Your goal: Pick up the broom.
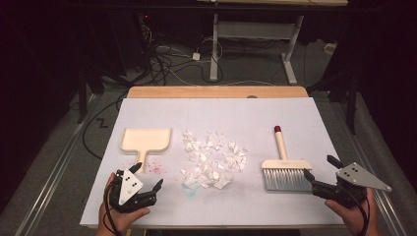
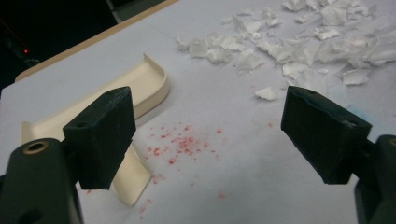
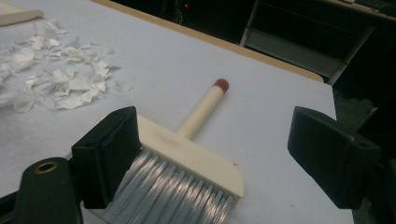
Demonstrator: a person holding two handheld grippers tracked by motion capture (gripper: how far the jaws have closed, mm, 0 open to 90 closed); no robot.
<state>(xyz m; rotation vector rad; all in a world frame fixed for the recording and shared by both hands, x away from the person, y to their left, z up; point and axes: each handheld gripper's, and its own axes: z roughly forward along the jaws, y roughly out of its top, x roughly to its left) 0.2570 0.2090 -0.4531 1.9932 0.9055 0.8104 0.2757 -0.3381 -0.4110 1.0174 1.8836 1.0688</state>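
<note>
While both grippers held wide open, nothing gripped: left gripper (image 1: pixel 147 176) near dustpan (image 1: pixel 146 139) handle, right gripper (image 1: pixel 319 172) beside brush (image 1: pixel 285 169) bristles; paper scraps (image 1: pixel 212 160) between.

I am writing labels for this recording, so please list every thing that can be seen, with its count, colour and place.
dustpan: one, cream, left part of the board, handle toward the person
paper scraps: one loose pile of many, white, middle of the board
brush: one, cream handle with red tip, grey bristles, right part of the board
red specks: many small, red, on the board beside the dustpan handle
board: one, pale grey, covers the wooden table
wooden table: one, light brown, edge seen behind the board
cables: several, dark and white, on the floor behind the table
left gripper: one, black, near the dustpan handle, open, holding nothing
right gripper: one, black, beside the brush bristles, open, holding nothing
</note>
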